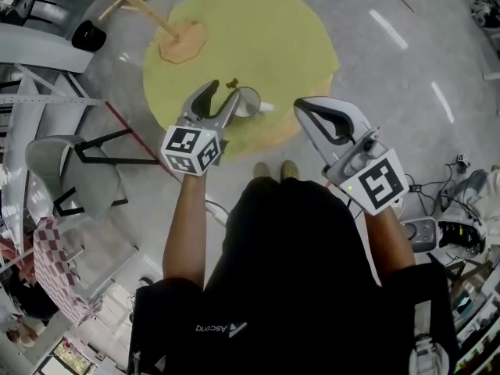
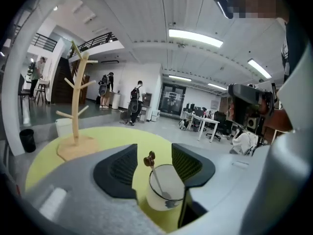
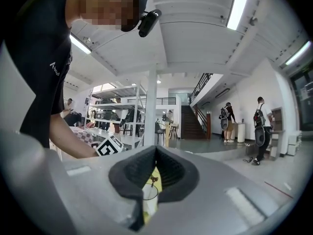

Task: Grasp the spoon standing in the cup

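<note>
A white cup (image 1: pixel 248 102) stands near the front edge of the round yellow-green table (image 1: pixel 258 30). In it leans a thin spoon with a brown knob on top (image 1: pixel 232 83). My left gripper (image 1: pixel 223 92) hovers just left of the cup with its jaws open. In the left gripper view the spoon (image 2: pixel 149 159) rises between the dark pads (image 2: pixel 121 169), touching neither, with the cup (image 2: pixel 165 195) below. My right gripper (image 1: pixel 301 105) hangs to the right of the cup, shut and empty. In the right gripper view the cup (image 3: pixel 149 196) shows small under the closed jaws.
A wooden mug tree (image 1: pixel 168 30) stands at the table's far left (image 2: pixel 76 106). On the floor are a black bin (image 1: pixel 87 35), a grey chair (image 1: pixel 70 174) at left, and cables and devices (image 1: pixel 445 225) at right. People stand far off in the hall.
</note>
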The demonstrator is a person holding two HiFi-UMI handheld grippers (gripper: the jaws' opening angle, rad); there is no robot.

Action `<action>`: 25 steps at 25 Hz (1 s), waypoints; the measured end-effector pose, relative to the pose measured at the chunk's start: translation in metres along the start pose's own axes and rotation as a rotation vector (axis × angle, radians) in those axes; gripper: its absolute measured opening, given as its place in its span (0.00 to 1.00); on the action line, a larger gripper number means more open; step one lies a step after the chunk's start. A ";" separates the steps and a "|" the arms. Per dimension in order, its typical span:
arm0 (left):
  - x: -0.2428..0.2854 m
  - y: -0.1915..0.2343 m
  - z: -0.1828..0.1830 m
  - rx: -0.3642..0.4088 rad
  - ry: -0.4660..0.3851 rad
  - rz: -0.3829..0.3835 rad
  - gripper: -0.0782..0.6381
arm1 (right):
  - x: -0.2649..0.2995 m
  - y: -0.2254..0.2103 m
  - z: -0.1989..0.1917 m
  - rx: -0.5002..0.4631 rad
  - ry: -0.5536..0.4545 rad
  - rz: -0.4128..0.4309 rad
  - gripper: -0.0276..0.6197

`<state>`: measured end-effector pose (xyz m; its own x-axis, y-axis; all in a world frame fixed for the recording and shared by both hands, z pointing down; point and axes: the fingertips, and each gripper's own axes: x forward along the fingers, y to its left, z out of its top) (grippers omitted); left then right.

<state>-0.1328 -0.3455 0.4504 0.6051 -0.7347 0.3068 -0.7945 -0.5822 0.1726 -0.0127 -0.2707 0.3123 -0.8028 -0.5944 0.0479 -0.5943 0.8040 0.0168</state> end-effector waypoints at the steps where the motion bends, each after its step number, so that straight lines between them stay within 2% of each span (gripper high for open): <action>1: 0.006 0.003 -0.005 -0.009 0.019 -0.018 0.40 | 0.001 -0.002 -0.003 0.003 0.007 -0.009 0.05; 5: 0.027 0.010 -0.023 -0.034 0.093 -0.083 0.41 | -0.001 -0.009 -0.016 0.019 0.046 -0.049 0.05; 9: 0.040 0.012 -0.036 -0.029 0.158 -0.115 0.40 | -0.006 -0.017 -0.023 0.028 0.062 -0.084 0.05; 11: 0.041 0.010 -0.038 -0.023 0.169 -0.125 0.33 | -0.008 -0.020 -0.024 0.031 0.067 -0.095 0.05; 12: 0.041 0.008 -0.038 -0.021 0.169 -0.129 0.27 | -0.009 -0.020 -0.025 0.031 0.068 -0.098 0.05; 15: 0.040 0.002 -0.036 -0.011 0.161 -0.141 0.20 | -0.011 -0.021 -0.026 0.032 0.069 -0.102 0.05; 20: 0.032 -0.009 -0.025 0.023 0.133 -0.139 0.19 | -0.011 -0.019 -0.026 0.029 0.067 -0.091 0.05; 25: 0.013 -0.019 0.008 0.083 0.053 -0.103 0.19 | -0.008 -0.016 -0.022 0.028 0.047 -0.076 0.05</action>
<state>-0.1091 -0.3469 0.4434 0.6779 -0.6513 0.3409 -0.7199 -0.6821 0.1283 0.0044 -0.2783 0.3337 -0.7522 -0.6521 0.0941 -0.6554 0.7553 -0.0054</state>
